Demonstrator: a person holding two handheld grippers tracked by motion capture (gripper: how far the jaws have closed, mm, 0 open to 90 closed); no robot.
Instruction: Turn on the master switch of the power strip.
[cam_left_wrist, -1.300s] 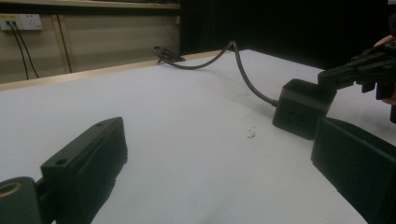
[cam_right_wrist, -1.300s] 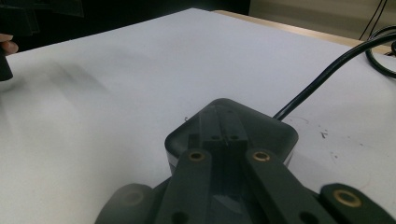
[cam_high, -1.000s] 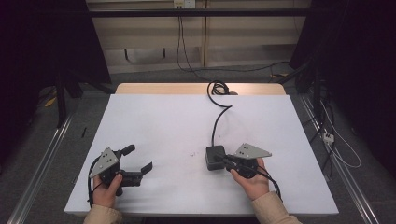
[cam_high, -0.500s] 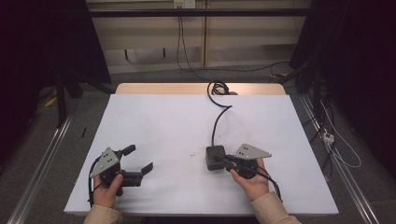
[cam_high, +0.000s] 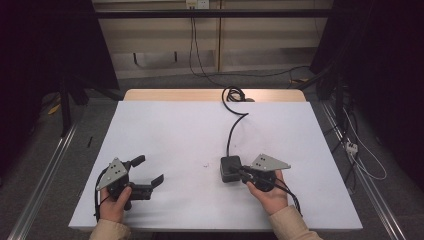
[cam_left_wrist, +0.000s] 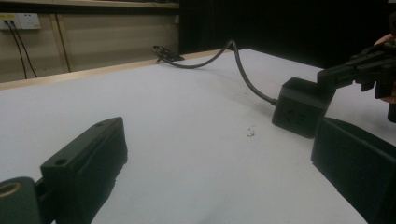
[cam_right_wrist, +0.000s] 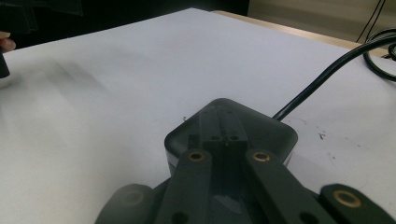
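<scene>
Your left hand (cam_high: 114, 204) held the left gripper (cam_high: 148, 174) low over the near left part of the white table (cam_high: 175, 130), its jaws spread wide with nothing between them; in the left gripper view the two black jaws stood far apart at either side of the frame over bare tabletop. Your right hand (cam_high: 267, 192) held the right gripper (cam_high: 239, 171) at the near right, its grey plate (cam_high: 270, 163) on top. Its jaws were drawn together, side by side, and their tips rested on top of the black box (cam_high: 229, 168); whether they pinched any part of it, you could not tell from these views. The box was a small, dark, squarish block with rounded corners and a smooth, slightly glossy top, seen close in the right gripper view (cam_right_wrist: 231, 128). In the left gripper view its side (cam_left_wrist: 301, 108) bore a faint mark too dim to read, and the top looked like a lid with a thin seam below it. It sat flat on the table, just right of centre toward the near edge. A black cable (cam_high: 235, 122) left its far side, curved across the table and ended in a loose coil (cam_high: 234, 94) at the far edge. A few tiny dark specks (cam_left_wrist: 251, 133) lay on the table just left of the box.
</scene>
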